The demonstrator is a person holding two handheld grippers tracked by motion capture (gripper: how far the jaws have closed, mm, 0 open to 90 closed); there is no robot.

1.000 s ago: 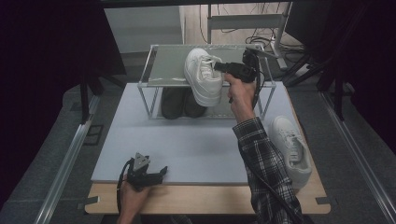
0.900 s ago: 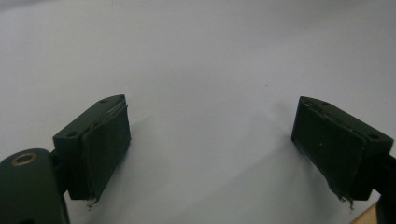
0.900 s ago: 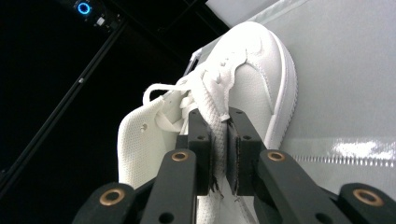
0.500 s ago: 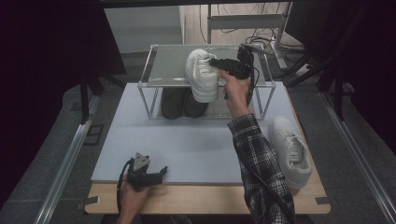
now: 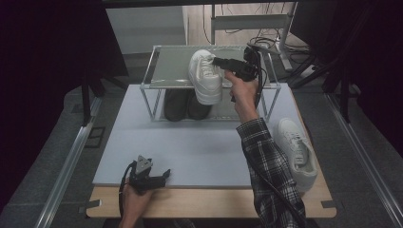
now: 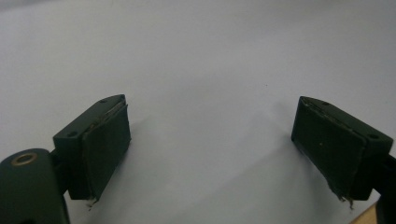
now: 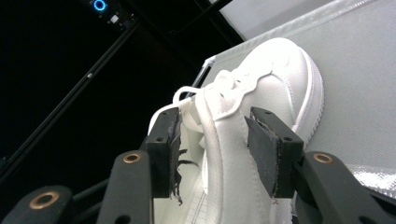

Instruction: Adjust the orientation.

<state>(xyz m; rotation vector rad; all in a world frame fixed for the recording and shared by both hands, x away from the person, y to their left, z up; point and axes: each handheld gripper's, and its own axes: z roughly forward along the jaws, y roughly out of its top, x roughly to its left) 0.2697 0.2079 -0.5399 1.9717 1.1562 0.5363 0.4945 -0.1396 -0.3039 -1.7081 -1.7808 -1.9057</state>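
One white sneaker [image 5: 205,76] on rack top shelf [image 5: 173,66], its collar between the right gripper [image 7: 212,151] jaws, which have just been opening, pads off it.

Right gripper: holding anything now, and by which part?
Nothing gripped. The right gripper straddles the collar wall of the white sneaker on the shelf; its jaws have just been opening and stand off the fabric.
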